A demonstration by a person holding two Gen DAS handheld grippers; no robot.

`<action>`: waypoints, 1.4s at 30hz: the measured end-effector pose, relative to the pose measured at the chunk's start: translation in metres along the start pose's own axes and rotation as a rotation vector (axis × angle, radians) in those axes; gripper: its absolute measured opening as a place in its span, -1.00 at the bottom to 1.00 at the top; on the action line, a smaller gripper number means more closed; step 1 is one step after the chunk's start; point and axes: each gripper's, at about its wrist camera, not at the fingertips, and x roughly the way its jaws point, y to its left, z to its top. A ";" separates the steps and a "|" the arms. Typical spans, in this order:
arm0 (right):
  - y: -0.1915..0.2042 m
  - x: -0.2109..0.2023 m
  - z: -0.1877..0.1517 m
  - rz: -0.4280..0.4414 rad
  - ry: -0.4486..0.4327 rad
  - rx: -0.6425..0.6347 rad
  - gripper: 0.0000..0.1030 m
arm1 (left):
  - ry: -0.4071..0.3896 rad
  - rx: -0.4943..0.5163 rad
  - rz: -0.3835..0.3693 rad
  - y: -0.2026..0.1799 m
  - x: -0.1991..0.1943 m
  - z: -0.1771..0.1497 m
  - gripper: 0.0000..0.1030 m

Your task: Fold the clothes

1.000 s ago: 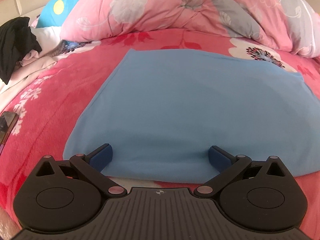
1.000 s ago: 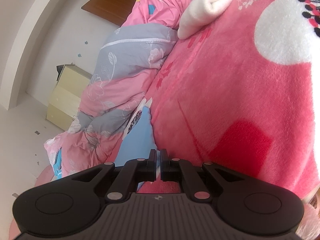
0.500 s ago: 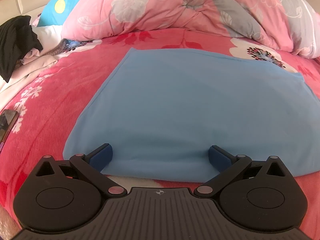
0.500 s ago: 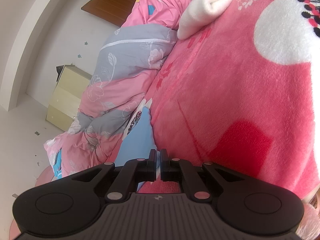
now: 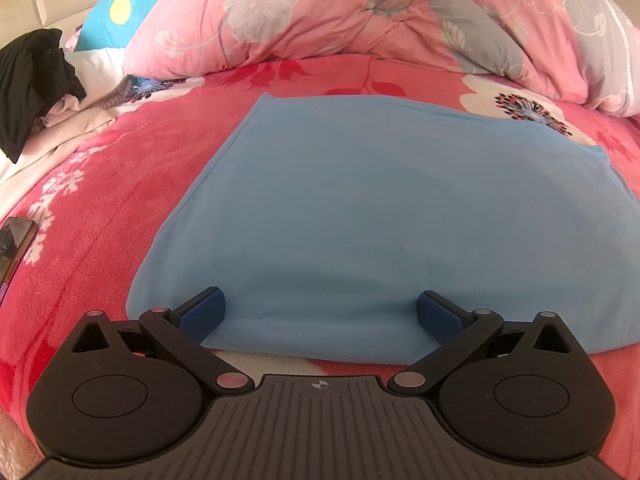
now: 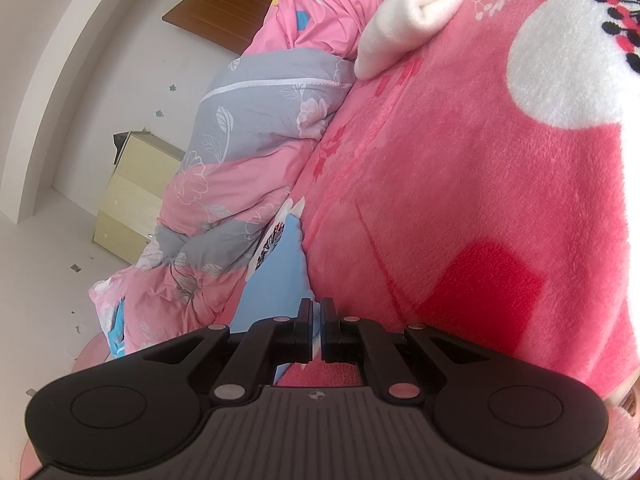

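Note:
A light blue garment (image 5: 380, 208) lies folded and flat on the pink floral blanket (image 5: 120, 184). My left gripper (image 5: 320, 302) stands open at the garment's near edge; its blue pads (image 5: 202, 312) rest on either side of the fold and do not pinch it. The right wrist view is rolled sideways. There my right gripper (image 6: 317, 308) is shut, a narrow strip of the blue garment (image 6: 280, 280) runs right up to its tips, and a sliver of blue shows between the pads.
A pink and grey flowered duvet (image 5: 320, 12) is heaped along the far side. Black and white clothes (image 5: 28, 80) are piled at far left, and a phone (image 5: 14, 244) lies by the left edge. A white folded cloth (image 6: 408, 20) and a pale cabinet (image 6: 136, 196) appear in the right wrist view.

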 end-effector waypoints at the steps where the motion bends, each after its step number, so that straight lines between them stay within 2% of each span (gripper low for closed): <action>1: 0.000 0.000 0.000 0.000 0.000 0.000 -0.95 | 0.000 0.000 0.000 0.000 0.000 0.000 1.00; 42: -0.001 0.000 0.001 0.002 -0.006 0.004 -0.95 | -0.004 -0.010 -0.021 0.005 0.000 -0.001 1.00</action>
